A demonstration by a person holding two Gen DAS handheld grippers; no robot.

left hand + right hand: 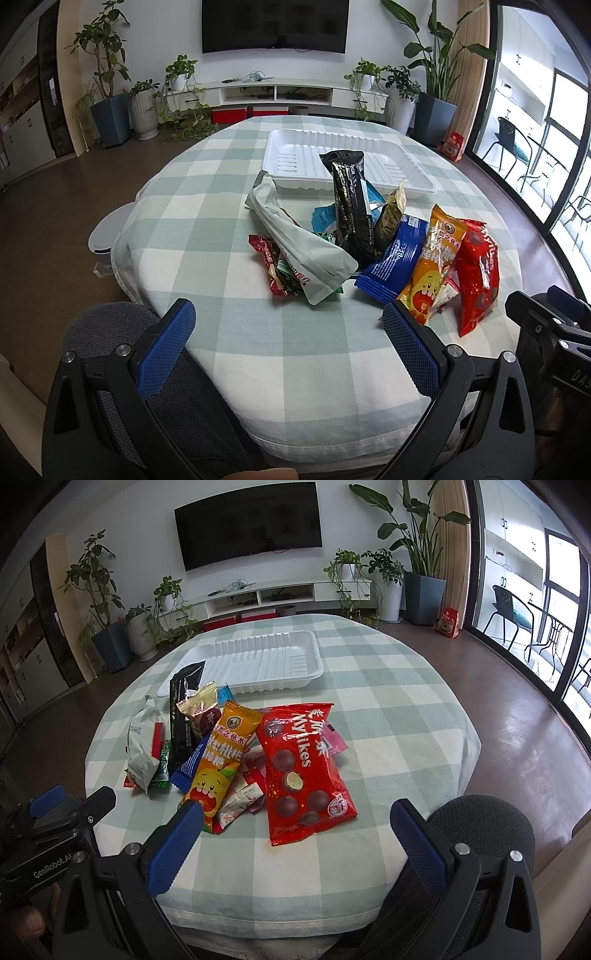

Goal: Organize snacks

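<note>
A pile of snack packets lies on the checked tablecloth: a red Mylikes bag (304, 766) (474, 275), an orange packet (218, 762) (430, 267), a blue packet (393, 260), a black packet (351, 208) and a pale pouch (301, 242). Behind the pile sits an empty white tray (417, 173) (258, 661), with the black packet's top leaning on its rim. My left gripper (288, 332) hovers open near the table's front edge, short of the pile. My right gripper (295, 830) is open too, its left finger (177, 849) just before the orange packet's lower end.
The round table (388, 720) drops off on all sides to a brown floor. A grey chair back (107, 325) (484, 823) stands by the front edge. The other gripper's body shows at the side of each view. Plants and a TV cabinet line the far wall.
</note>
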